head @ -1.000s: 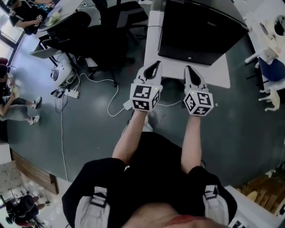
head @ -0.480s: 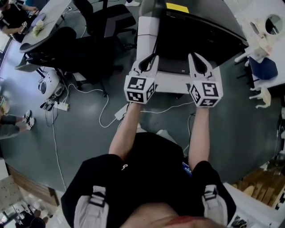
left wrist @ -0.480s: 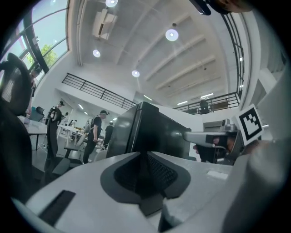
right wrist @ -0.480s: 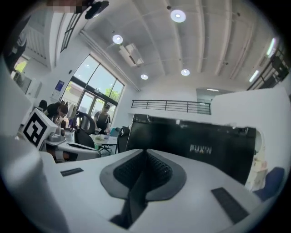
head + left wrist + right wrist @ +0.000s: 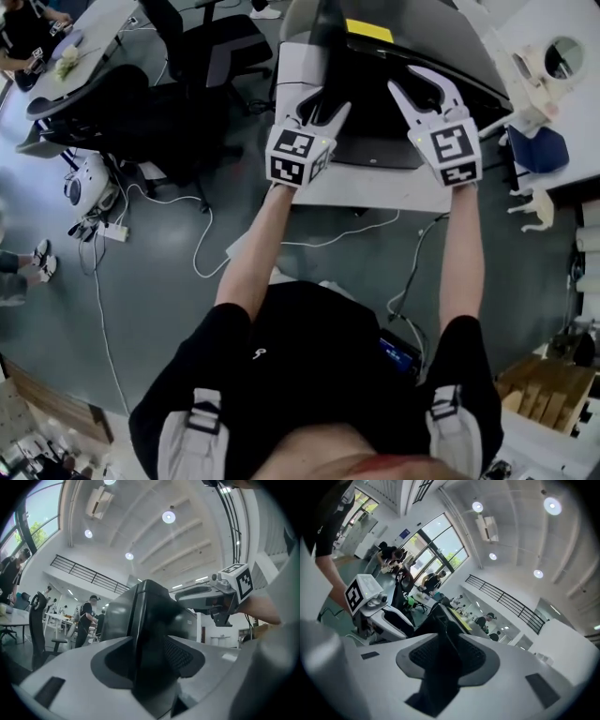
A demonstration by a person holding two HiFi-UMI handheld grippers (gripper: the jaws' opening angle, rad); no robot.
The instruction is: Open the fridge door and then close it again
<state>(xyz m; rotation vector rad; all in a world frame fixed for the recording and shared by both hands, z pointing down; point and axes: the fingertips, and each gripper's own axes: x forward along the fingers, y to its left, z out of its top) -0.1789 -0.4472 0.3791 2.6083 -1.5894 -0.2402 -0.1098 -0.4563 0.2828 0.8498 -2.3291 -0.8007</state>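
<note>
**Approach to the fridge door, both jaws spread**

The white surface (image 5: 375, 187) carries the black fridge (image 5: 380, 127), which stands straight ahead of the person, just beyond the two raised arms. Its door looks shut (the head view is too steep to be sure of the seam). I judge the opening step to be only at its approach, with the door not yet pulled.

The left hand-held gripper (image 5: 317, 105) is at the fridge's front left edge. Its jaws have just been opening and stand spread. In the left gripper view that dark upright edge sits between them, and the pads do not press on it. The right hand-held gripper (image 5: 415, 80) hovers over the fridge's top on the right. Its jaws have likewise just been opening and are spread, with only the fridge's dark corner showing through the gap.

The next move likely calls for one gripper to settle on the door's free edge, pinch it, and draw it outward along the hinge's arc. I cannot tell which side is hinged.
</note>
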